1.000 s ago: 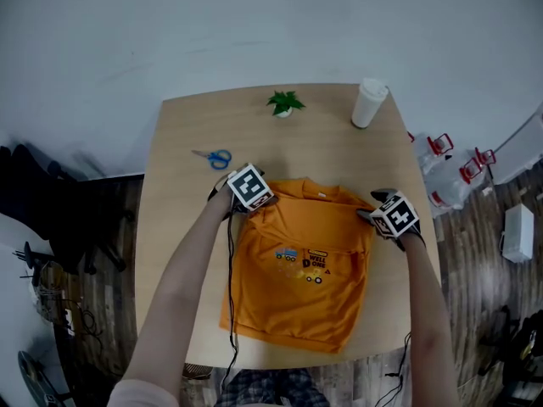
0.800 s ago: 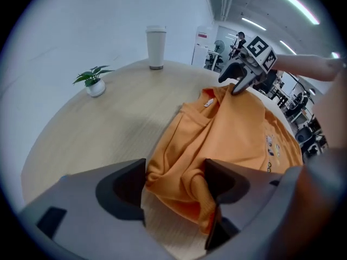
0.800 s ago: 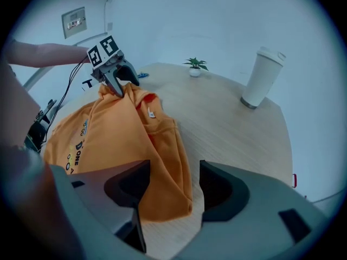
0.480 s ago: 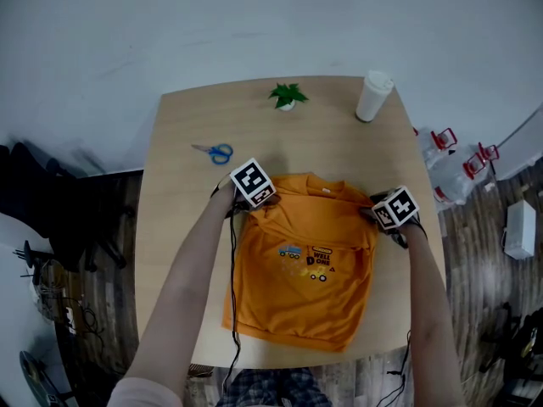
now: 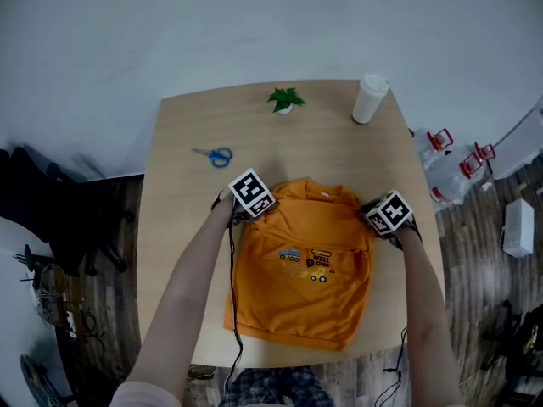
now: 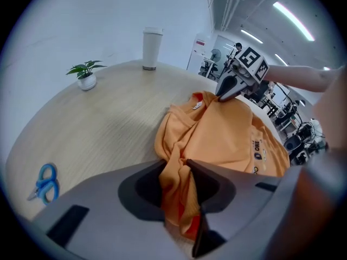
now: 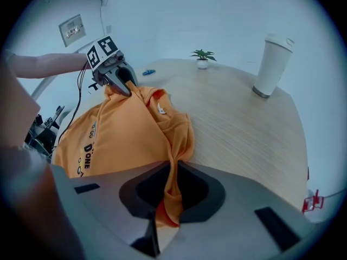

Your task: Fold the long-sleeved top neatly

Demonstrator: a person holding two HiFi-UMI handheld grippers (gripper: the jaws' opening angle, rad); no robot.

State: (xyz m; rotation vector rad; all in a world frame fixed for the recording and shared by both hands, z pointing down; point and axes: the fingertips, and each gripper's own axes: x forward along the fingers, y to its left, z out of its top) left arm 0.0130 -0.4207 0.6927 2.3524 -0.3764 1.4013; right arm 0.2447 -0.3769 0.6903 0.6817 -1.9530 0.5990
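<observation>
Clamping down just now with left tool and right tool, pinching both shoulders of the orange printed long-sleeved top, spread lower centre on the pale wooden counter. Looks sleeve-folded already; leaves the lengthwise fold to make.

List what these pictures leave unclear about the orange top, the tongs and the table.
- Sleeves of the orange top: none shows in any view; perhaps folded under the body.
- Tips of left tongs and right tongs: head view, under their marker cubes.
- Top's hem: both gripper views, behind the tongs' bodies.
- Cup contents: lid covers them.
- Scissors: right gripper view, only a blue speck.
</observation>
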